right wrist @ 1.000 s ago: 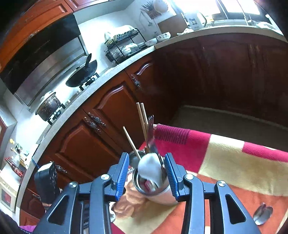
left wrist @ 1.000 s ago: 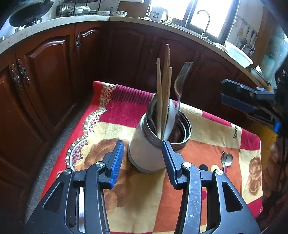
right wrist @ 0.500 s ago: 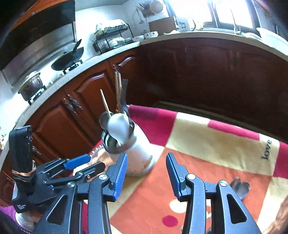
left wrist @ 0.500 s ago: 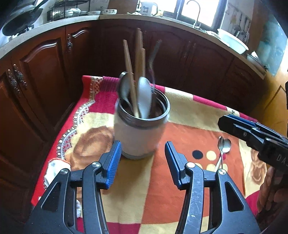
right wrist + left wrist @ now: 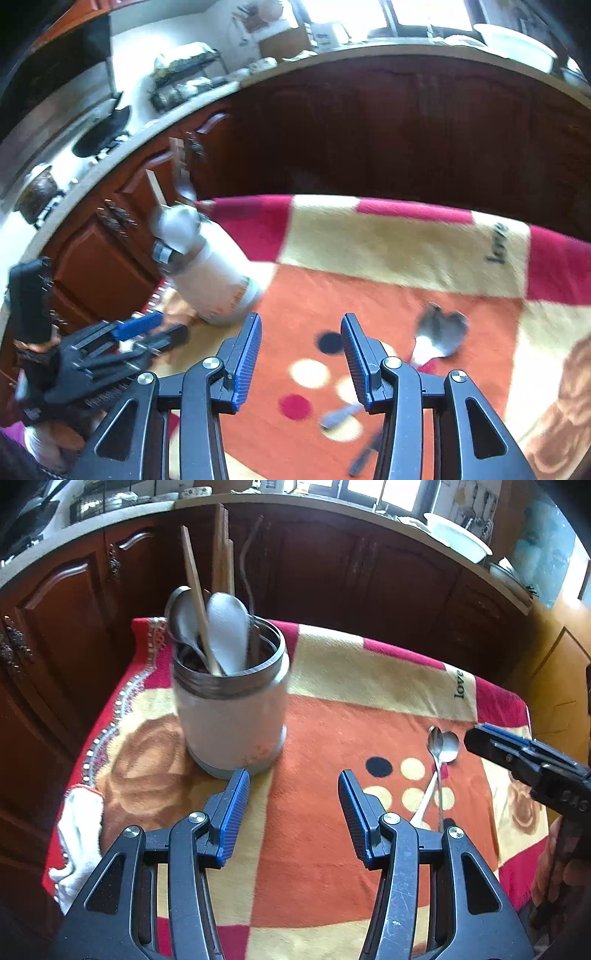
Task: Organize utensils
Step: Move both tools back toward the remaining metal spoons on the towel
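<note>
A second earlier both claws flanked the white metal-rimmed utensil holder [image 5: 231, 716]; now they have drawn back and dipped toward the red, orange and cream patterned blanket [image 5: 332, 849], and the left claw's jaws have parted slightly wider. The left gripper [image 5: 293, 818] is open and empty, with the holder just beyond its left finger. The right gripper [image 5: 301, 356] is likewise open and empty, and the two silver metal spoons [image 5: 439, 338] lie on the blanket just right of its right finger.
</note>
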Action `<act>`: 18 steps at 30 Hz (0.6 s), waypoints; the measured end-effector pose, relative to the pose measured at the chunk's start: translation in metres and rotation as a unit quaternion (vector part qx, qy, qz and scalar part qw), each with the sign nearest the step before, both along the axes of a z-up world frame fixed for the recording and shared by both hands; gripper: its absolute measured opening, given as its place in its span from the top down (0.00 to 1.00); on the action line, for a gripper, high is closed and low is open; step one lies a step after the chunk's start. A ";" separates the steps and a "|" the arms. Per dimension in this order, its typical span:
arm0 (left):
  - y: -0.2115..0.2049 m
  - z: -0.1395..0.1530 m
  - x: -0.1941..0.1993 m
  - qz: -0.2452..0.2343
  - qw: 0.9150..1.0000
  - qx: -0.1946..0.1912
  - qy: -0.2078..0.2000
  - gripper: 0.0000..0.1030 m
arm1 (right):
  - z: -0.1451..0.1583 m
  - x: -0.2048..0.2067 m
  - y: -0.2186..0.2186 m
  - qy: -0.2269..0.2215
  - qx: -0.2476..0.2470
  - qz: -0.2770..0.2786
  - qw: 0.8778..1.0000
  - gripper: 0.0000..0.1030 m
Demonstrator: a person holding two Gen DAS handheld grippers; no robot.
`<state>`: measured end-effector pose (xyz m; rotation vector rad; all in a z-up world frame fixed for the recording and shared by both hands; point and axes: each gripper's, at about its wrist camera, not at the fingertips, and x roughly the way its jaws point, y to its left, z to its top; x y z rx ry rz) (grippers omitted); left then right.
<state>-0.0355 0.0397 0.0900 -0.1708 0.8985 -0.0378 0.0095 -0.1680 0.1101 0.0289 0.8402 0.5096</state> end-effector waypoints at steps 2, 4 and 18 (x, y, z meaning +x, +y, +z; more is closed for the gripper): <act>-0.006 -0.003 0.001 -0.012 1.000 -0.006 0.002 0.52 | -0.010 0.000 -0.019 0.008 -0.011 -0.022 1.000 0.59; -0.013 -0.007 0.003 -0.027 1.000 -0.014 0.002 0.52 | -0.023 0.001 -0.041 0.018 -0.018 -0.047 0.999 0.59; -0.059 -0.032 0.027 -0.085 0.996 -0.021 0.036 0.52 | -0.071 0.054 -0.073 0.049 -0.026 -0.077 0.995 0.69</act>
